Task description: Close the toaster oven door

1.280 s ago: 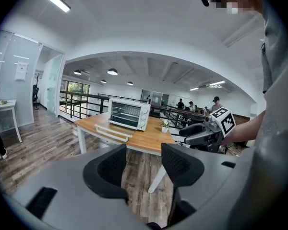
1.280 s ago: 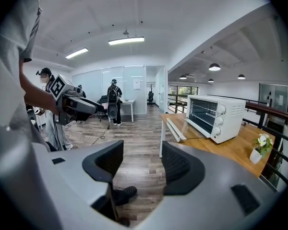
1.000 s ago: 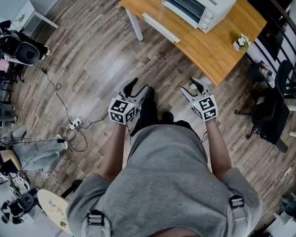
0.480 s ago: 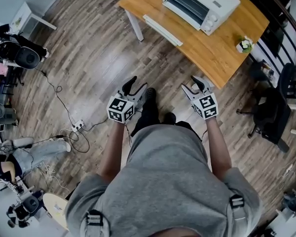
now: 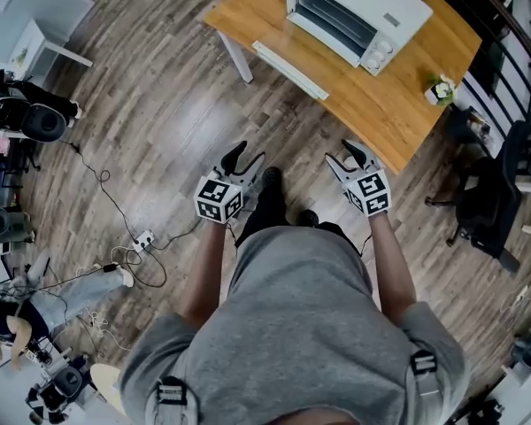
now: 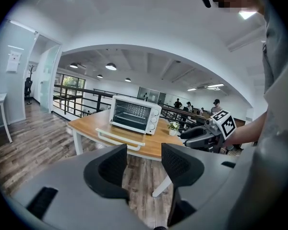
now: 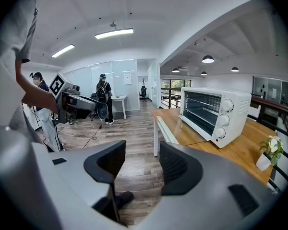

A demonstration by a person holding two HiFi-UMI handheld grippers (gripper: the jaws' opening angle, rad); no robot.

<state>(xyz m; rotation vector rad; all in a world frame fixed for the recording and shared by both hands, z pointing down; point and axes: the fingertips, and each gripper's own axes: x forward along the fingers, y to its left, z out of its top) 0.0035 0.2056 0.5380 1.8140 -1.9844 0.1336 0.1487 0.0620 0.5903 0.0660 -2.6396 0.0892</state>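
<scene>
The white toaster oven (image 5: 354, 11) stands on the wooden table (image 5: 398, 104), some way ahead of me. Its glass door (image 5: 288, 58) hangs open and lies flat over the table's near edge. The oven (image 6: 134, 115) and its lowered door (image 6: 121, 137) also show in the left gripper view, and the oven (image 7: 213, 114) again in the right gripper view. My left gripper (image 5: 246, 159) is held over the floor, open and empty. My right gripper (image 5: 343, 156) hovers near the table corner, its jaws closing with nothing between them. Both are well short of the door.
A small potted plant (image 5: 439, 89) sits on the table's right end. A black office chair (image 5: 487, 202) stands to the right. Cables and a power strip (image 5: 142, 240) lie on the wood floor at left. A railing runs behind the table.
The table and oven sit slightly lower and fuller in the head view. Both grippers stay almost where they were in front of the body.
</scene>
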